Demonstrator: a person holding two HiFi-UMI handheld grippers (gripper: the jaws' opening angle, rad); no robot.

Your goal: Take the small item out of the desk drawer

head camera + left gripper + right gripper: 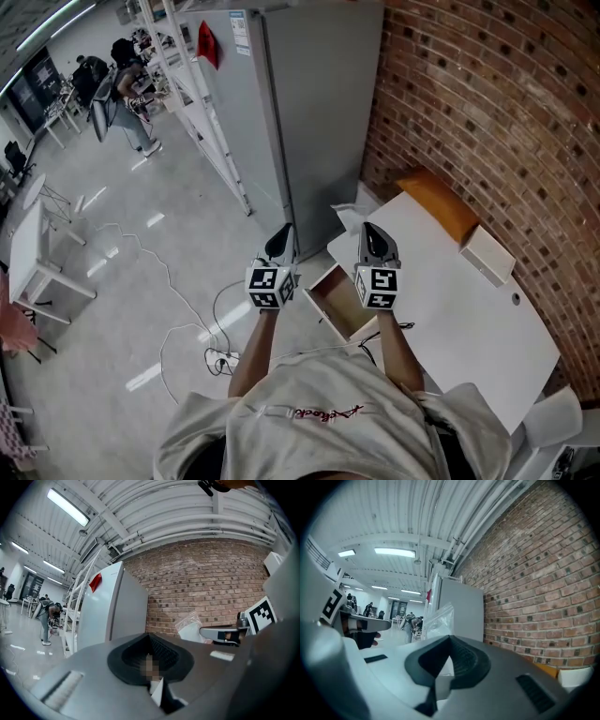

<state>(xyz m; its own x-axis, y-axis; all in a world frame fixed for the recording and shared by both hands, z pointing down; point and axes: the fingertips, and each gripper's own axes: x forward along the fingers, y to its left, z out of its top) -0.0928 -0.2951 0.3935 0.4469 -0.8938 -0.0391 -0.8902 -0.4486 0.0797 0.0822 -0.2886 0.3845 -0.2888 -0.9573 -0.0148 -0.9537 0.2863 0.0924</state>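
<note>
drawer [337,305] open, its right side hidden behind right gripper [371,234].

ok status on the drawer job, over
Left gripper shut, empty. Right gripper shut, empty. Drawer open, nothing seen inside. Nothing in the way.

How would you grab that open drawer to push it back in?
I'd pinch the drawer by its front board's top edge, coming from above. It is pulled out of the white desk, so that thin upright board stands free.
</note>
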